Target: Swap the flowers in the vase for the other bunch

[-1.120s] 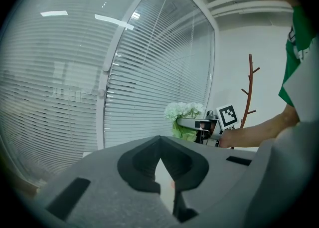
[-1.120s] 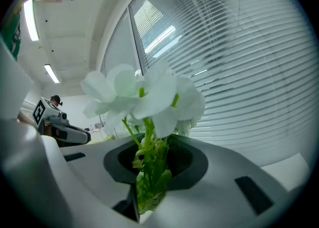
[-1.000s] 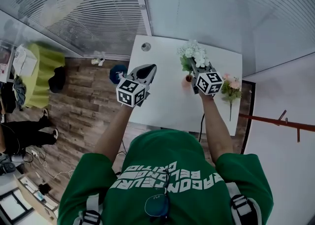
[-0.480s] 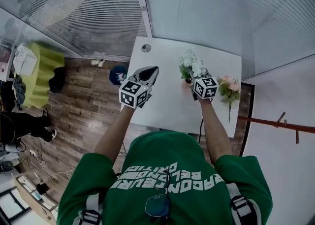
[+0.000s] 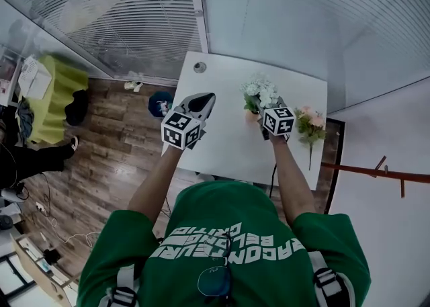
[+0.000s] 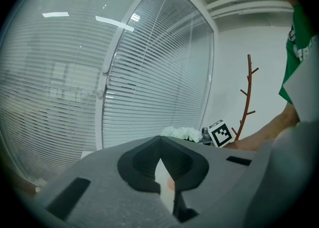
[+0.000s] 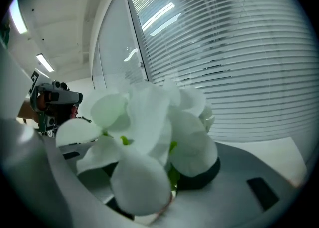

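- Our right gripper [image 5: 267,107], its jaws just opened, loosely flanks the white flowers [image 5: 259,91], apparently set in the vase [image 5: 251,116] beneath its tips
- Pink bunch [image 5: 310,123] lies right of it; our left gripper [image 5: 199,102] hangs closed, empty
- Next, we judge: back out without tipping the vase

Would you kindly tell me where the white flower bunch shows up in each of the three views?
Head view: the white flower bunch sits above the middle, right of centre.
Left gripper view: the bunch is small, just below the middle, slightly right.
Right gripper view: the bunch fills the centre, close up.
Shared landmark: the slatted blinds beyond it.
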A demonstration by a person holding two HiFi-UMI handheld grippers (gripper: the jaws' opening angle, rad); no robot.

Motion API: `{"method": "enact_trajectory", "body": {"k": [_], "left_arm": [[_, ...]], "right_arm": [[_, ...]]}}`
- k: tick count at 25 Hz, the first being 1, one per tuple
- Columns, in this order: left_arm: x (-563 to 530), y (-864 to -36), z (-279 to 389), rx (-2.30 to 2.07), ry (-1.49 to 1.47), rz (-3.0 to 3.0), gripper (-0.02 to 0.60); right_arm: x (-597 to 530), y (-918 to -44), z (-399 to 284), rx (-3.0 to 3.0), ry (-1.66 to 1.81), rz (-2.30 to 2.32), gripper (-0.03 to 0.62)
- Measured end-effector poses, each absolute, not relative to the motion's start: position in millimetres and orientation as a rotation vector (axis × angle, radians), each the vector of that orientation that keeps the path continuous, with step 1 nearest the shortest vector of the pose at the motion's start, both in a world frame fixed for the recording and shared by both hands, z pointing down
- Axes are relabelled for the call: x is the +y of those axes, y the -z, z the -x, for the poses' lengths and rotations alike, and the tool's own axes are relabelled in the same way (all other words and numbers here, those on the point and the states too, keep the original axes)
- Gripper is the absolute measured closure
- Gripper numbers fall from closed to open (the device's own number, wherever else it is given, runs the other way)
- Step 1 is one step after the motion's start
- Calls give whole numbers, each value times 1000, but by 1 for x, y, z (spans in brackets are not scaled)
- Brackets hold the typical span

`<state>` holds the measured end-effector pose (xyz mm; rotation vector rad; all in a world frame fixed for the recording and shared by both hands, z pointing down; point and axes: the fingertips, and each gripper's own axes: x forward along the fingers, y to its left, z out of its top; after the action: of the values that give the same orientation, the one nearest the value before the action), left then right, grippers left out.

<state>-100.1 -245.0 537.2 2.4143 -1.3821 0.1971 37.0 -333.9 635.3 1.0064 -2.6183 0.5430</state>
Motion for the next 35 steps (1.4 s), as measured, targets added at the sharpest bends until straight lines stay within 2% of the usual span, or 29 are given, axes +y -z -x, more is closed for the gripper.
{"method": "enact_trajectory", "body": {"k": [5,9,35], "left_arm": [[-240,-531,100,-1396,-186,-2415,577],[-234,-532,92,-1387,-194,-2417,577],[-222,-548,45,-1167,-134,-2486,577]], "right_arm": [[-326,-633,-43,-2570,-502,-981,349],[-321,-630,-53,-2551,-502,-987,332],[-265,-590,-134,-2457,-491,-1225,327]]}}
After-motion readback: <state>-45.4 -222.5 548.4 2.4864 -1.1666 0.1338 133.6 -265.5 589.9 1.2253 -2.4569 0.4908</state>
